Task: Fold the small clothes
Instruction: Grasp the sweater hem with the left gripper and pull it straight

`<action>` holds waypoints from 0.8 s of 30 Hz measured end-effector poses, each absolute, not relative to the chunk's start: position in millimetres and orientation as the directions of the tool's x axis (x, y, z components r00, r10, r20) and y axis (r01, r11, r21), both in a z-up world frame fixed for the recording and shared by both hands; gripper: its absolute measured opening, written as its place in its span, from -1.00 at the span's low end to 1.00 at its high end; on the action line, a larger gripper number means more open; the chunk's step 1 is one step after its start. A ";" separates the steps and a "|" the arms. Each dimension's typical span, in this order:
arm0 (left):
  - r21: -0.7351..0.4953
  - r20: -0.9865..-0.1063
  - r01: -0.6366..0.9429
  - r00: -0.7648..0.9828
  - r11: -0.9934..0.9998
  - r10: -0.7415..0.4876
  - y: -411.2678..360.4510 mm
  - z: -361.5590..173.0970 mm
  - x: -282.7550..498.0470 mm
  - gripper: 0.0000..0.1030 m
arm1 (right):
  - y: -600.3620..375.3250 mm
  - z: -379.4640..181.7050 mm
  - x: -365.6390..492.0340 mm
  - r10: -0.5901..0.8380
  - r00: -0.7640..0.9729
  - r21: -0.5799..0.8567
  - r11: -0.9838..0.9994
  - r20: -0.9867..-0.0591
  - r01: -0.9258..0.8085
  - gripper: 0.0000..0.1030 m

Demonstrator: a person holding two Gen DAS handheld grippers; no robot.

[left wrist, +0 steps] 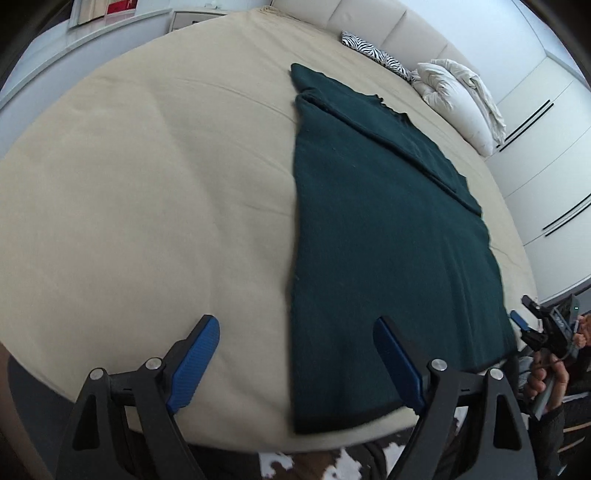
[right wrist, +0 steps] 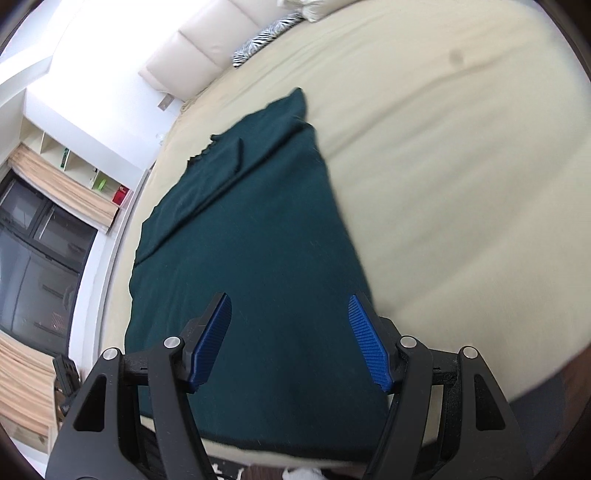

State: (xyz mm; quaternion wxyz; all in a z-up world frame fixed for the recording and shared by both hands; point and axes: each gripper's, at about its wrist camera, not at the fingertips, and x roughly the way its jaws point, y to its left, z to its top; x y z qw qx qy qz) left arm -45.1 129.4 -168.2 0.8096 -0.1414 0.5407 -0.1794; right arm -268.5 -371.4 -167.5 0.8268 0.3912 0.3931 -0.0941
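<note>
A dark green garment point(left wrist: 376, 236) lies flat on the beige bed point(left wrist: 147, 192), folded lengthwise, with a sleeve laid across its far part. My left gripper point(left wrist: 295, 332) is open and empty above the bed's near edge, over the garment's near left corner. The right gripper point(left wrist: 532, 325) shows at the far right of the left wrist view, beside the garment's right hem. In the right wrist view the garment point(right wrist: 251, 240) fills the middle and my right gripper point(right wrist: 290, 306) is open and empty just above its near hem.
Zebra-print cushion point(left wrist: 373, 55) and white pillows point(left wrist: 458, 103) lie at the head of the bed by the padded headboard point(left wrist: 369, 18). White wardrobe doors point(left wrist: 546, 147) stand on the right. A cowhide rug point(left wrist: 295, 465) lies on the floor below. A dark window point(right wrist: 33, 258) is beyond the bed.
</note>
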 end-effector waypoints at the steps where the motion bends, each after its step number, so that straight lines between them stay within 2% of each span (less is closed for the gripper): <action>1: -0.446 -0.818 0.145 0.334 0.883 -0.468 127.9 -169.3 -47.8 0.67 | -371.2 -168.7 -273.3 0.153 0.671 0.574 0.671 -0.726 0.468 0.27; 5: -0.434 -0.838 0.149 0.296 0.888 -0.459 125.4 -175.0 -50.6 0.47 | -371.8 -164.3 -291.4 0.145 0.673 0.576 0.663 -0.725 0.478 0.27; 7: -0.455 -0.835 0.142 0.277 0.879 -0.476 127.4 -175.8 -52.3 0.29 | -372.1 -160.8 -296.7 0.146 0.669 0.572 0.665 -0.729 0.479 0.27; 14: -0.520 -0.820 0.114 0.214 0.847 -0.532 135.3 -180.5 -47.9 0.11 | -371.3 -162.0 -316.0 0.156 0.640 0.559 0.665 -0.752 0.495 0.27; 17: -0.533 -0.817 0.110 0.191 0.839 -0.544 134.1 -181.7 -48.3 -0.13 | -374.8 -164.6 -326.3 0.167 0.639 0.574 0.644 -0.751 0.506 0.27; 19: -0.527 -0.823 0.108 0.184 0.843 -0.538 135.1 -183.7 -49.5 -0.43 | -378.2 -165.5 -330.2 0.173 0.637 0.580 0.632 -0.752 0.513 0.27; 21: -0.532 -0.822 0.101 0.179 0.841 -0.541 137.9 -184.7 -50.8 -0.61 | -381.2 -167.3 -333.6 0.180 0.627 0.582 0.620 -0.758 0.526 0.27; 24: -0.538 -0.819 0.104 0.171 0.836 -0.548 139.7 -185.8 -52.7 -0.70 | -384.0 -173.3 -332.8 0.202 0.597 0.577 0.610 -0.776 0.544 0.26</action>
